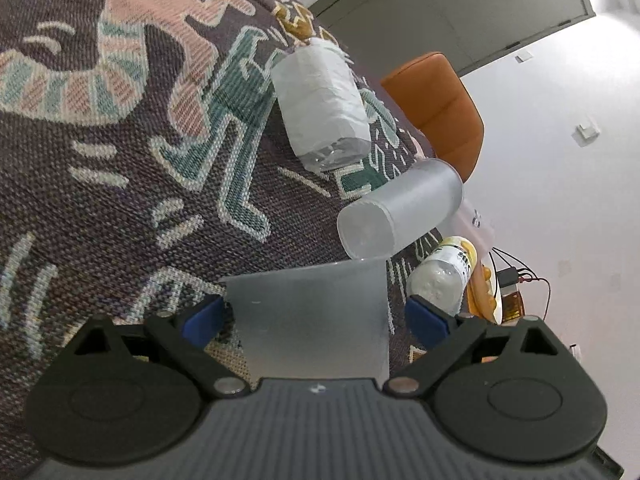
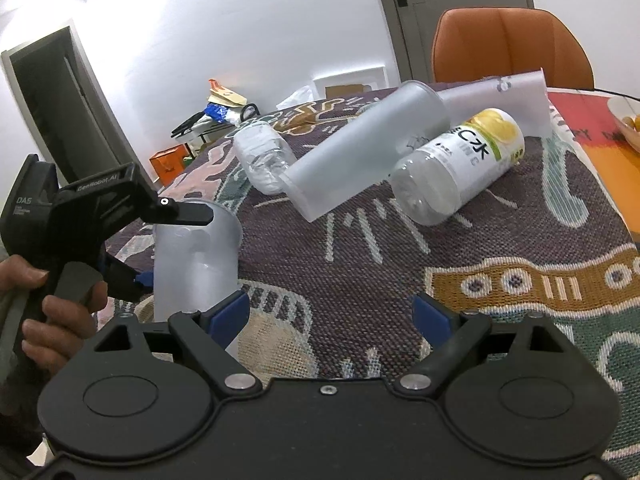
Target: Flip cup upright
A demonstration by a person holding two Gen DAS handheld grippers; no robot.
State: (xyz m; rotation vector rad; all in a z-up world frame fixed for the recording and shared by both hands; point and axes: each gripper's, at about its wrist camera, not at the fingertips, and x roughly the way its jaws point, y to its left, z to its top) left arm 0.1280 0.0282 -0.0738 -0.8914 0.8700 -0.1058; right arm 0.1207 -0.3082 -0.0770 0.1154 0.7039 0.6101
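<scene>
A frosted translucent cup [image 1: 316,316] stands between the fingers of my left gripper [image 1: 316,316], which flank it closely; whether the blue pads touch its sides I cannot tell. In the right wrist view the same cup [image 2: 196,264] stands upright on the patterned cloth, mouth up, with the left gripper [image 2: 160,248] around it from the left. My right gripper [image 2: 330,314] is open and empty, just right of the cup. A second frosted cup [image 1: 400,212] [image 2: 360,152] lies on its side further back.
A clear water bottle [image 1: 320,104] [image 2: 262,156] and a bottle with a yellow label [image 1: 444,276] [image 2: 460,164] lie on the woven cloth [image 2: 400,280]. An orange chair [image 2: 508,44] stands behind the table. A bowl [image 2: 626,124] sits at the right edge.
</scene>
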